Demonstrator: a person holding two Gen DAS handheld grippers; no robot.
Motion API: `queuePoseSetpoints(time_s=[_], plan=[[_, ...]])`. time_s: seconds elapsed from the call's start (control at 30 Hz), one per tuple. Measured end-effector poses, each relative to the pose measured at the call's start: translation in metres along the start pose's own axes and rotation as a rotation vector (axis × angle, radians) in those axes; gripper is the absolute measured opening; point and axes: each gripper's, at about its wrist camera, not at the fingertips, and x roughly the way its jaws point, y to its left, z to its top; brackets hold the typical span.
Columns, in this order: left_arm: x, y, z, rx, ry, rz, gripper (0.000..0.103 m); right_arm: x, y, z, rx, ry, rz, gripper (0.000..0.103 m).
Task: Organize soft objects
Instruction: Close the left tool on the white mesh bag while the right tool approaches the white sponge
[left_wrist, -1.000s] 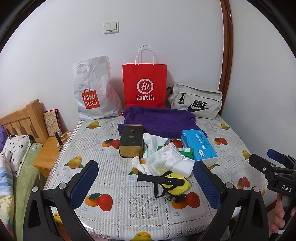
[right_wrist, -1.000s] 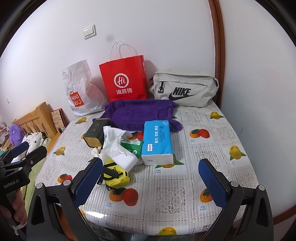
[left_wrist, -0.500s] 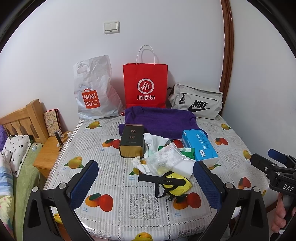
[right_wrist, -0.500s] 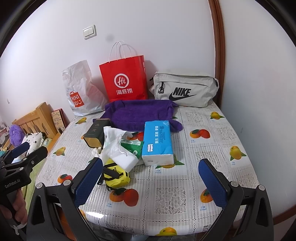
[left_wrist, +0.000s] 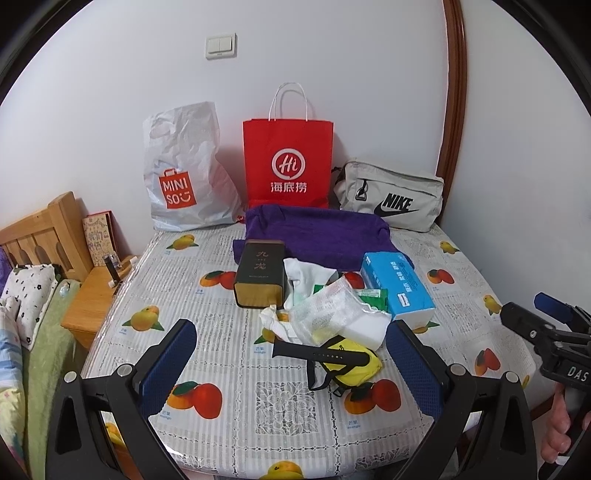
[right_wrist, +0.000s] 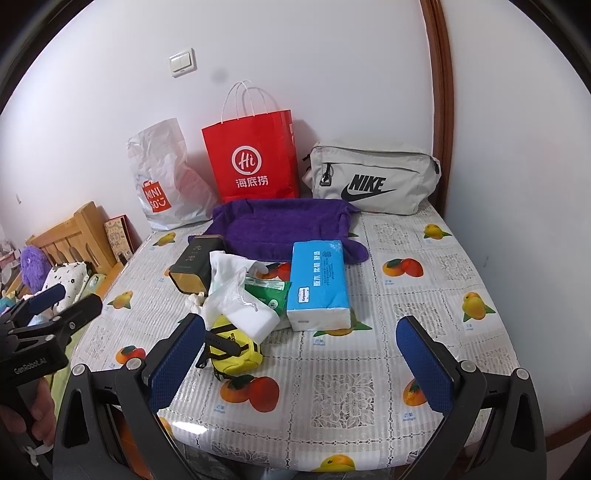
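Observation:
A heap of soft things lies mid-table: a purple towel (left_wrist: 317, 236) at the back, a blue tissue pack (left_wrist: 397, 284), a white cloth (left_wrist: 306, 273), a crinkled clear bag (left_wrist: 325, 314), a green wipes packet (right_wrist: 267, 293) and a small yellow pouch (left_wrist: 351, 363) with black straps. My left gripper (left_wrist: 291, 363) hovers open over the table's near edge, just short of the pouch. My right gripper (right_wrist: 301, 363) is open too, in front of the tissue pack (right_wrist: 317, 284), the yellow pouch (right_wrist: 236, 356) by its left finger. Each gripper shows at the edge of the other's view.
A dark tea tin (left_wrist: 258, 273) stands left of the heap. Against the wall stand a white Miniso bag (left_wrist: 184, 170), a red paper bag (left_wrist: 288, 162) and a grey Nike pouch (left_wrist: 391, 199). A wooden bedside stand (left_wrist: 94, 291) and bed lie to the left.

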Motion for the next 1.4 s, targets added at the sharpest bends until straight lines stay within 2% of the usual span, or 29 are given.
queuePoseSetpoints(time_s=[0.23,0.67,0.93,1.3,1.4], plan=[[0.030,0.000,-0.013,0.007,0.050,-0.007,0.103,0.013,-0.005,-0.005,0.006,0.014,-0.005,0.103],[0.092,0.002,-0.035,0.012,0.148,-0.053,0.103,0.069,-0.006,-0.017,0.002,0.097,0.008,0.103],[0.135,-0.012,-0.030,0.036,0.187,-0.124,0.103,0.109,-0.009,-0.028,-0.007,0.163,0.013,0.103],[0.189,-0.040,-0.017,0.092,0.229,-0.192,0.103,0.147,-0.036,-0.035,0.038,0.236,0.007,0.102],[0.199,-0.044,-0.017,0.104,0.241,-0.197,0.095,0.154,-0.040,-0.036,0.049,0.257,0.006,0.102]])
